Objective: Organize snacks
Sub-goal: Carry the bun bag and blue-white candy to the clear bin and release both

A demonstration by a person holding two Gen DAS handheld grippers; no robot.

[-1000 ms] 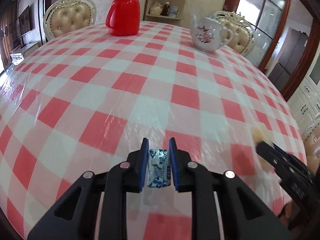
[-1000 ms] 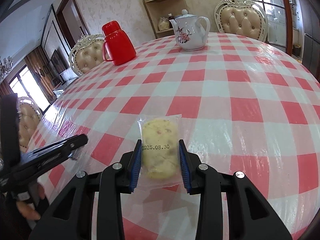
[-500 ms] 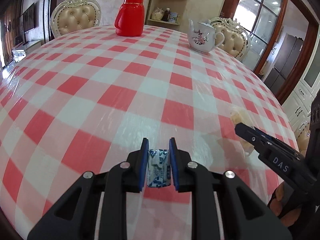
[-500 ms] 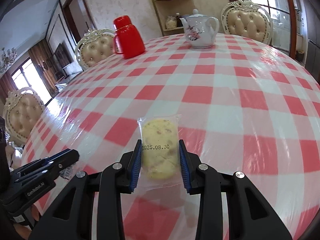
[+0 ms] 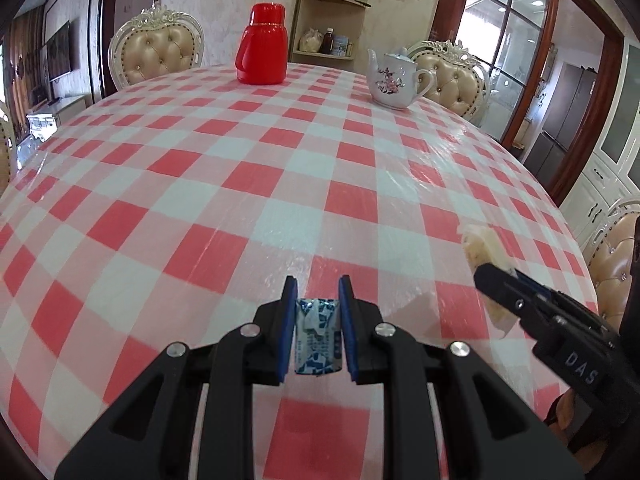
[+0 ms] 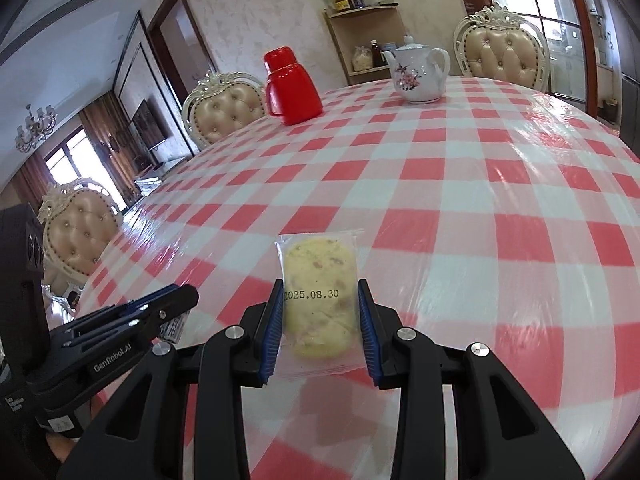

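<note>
My left gripper [image 5: 316, 286] is shut on a small blue-and-white wrapped candy [image 5: 318, 336] and holds it above the near edge of the table. My right gripper [image 6: 318, 292] is shut on a clear-wrapped yellow biscuit [image 6: 318, 292] stamped 2025.08.30, also held above the table. In the left wrist view the right gripper [image 5: 532, 292] enters from the right with the biscuit [image 5: 486, 248] in it. In the right wrist view the left gripper [image 6: 168, 304] shows at the lower left.
A round table with a red-and-white checked cloth [image 5: 280, 168] fills both views. A red thermos [image 5: 262, 50] and a white floral teapot [image 5: 394, 82] stand at its far side. Padded chairs [image 5: 158, 54] ring the table. A corner shelf [image 5: 328, 28] stands behind.
Both grippers have pulled back and risen with their snacks still held, so more of the table and room shows. The two grippers now sit closer side by side.
</note>
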